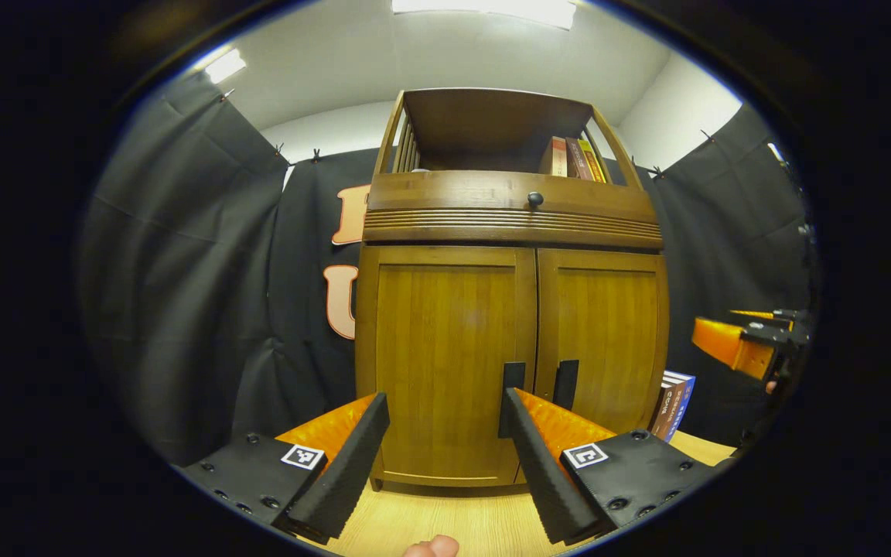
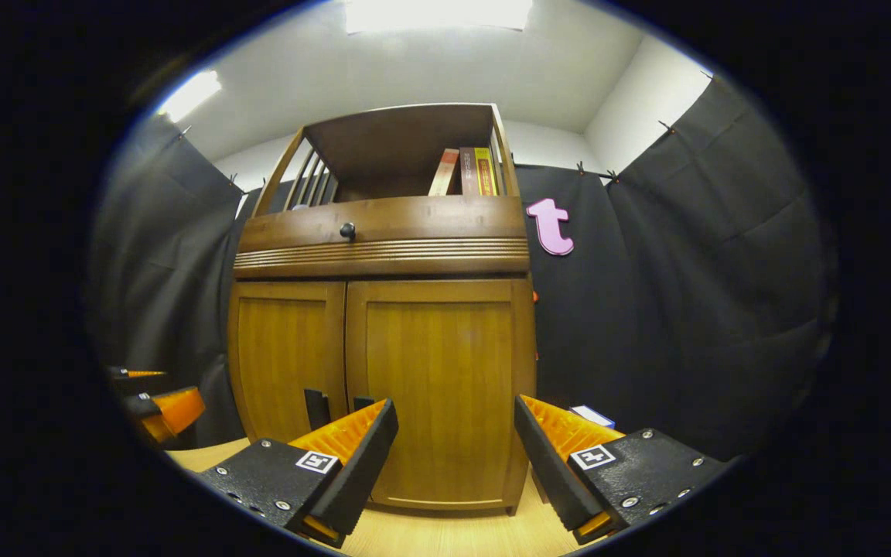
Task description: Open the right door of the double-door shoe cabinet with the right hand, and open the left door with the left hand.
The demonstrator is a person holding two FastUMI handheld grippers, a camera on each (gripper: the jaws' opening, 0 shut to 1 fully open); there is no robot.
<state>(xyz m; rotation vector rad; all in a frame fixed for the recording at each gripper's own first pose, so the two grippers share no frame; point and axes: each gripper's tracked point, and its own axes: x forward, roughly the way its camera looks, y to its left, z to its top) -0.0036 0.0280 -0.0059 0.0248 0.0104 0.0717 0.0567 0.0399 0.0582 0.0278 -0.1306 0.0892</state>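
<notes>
Doors (image 1: 445, 348) of cabinet (image 2: 384, 232) closed — left tool (image 1: 445, 433) and right tool (image 2: 455, 441) gape wide, holding nothing.

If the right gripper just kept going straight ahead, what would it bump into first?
Probably the closed right wooden door of the brown shoe cabinet. The open right gripper points at its panel, right of the dark handles; nothing seems between.

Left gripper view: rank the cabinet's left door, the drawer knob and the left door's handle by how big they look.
1. Left door, by far the largest.
2. Left door handle, a short dark bar partly hidden by the left claw's finger, so its full length is unsure.
3. Drawer knob, smallest.
</notes>
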